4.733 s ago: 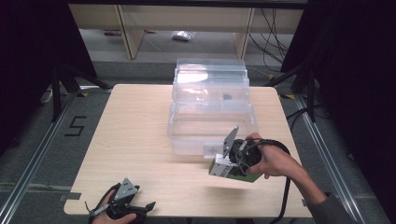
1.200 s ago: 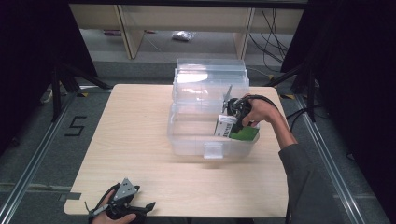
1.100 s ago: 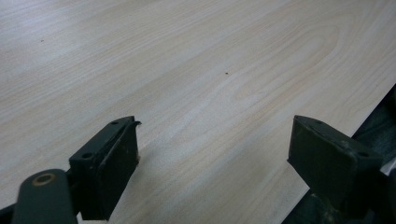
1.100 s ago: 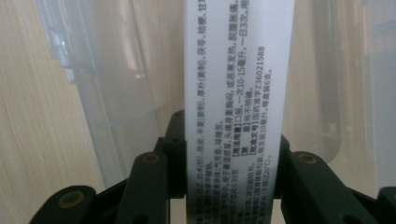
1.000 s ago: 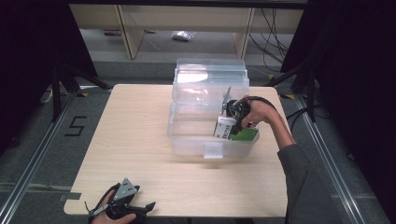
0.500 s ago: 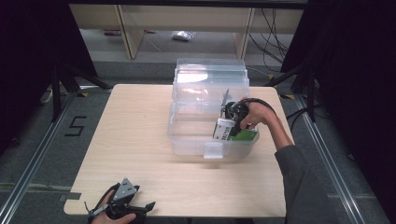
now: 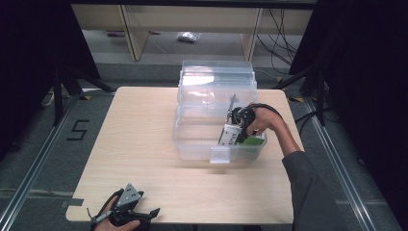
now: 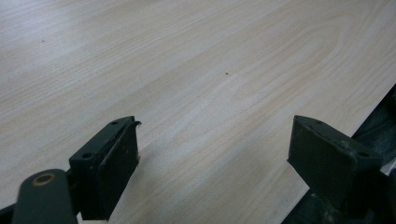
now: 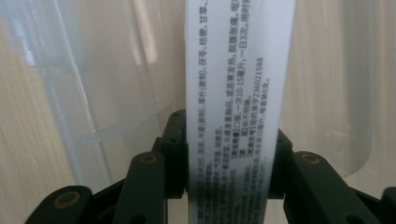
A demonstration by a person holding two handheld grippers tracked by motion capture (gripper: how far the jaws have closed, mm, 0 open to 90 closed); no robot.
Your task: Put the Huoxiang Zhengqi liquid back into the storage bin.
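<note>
Box [image 9: 238,93] w/ printed text sits pinched in our right gripper [image 7: 234,126], low in clear bin [image 7: 192,144] at 3 o'clock, ready to drop. Left gripper [image 8: 212,154] rests open at 7 o'clock, w/ no job yet.

We see the high view lit evenly from above: the table [image 7: 144,139] is bright, the surroundings fall into near black, and glare whitens the clear bin [image 7: 216,82] at its upper centre. In the left gripper view, soft shadow pools at the bottom. In the right gripper view, the printed box [image 9: 238,93] blurs toward the lower edge.
</note>
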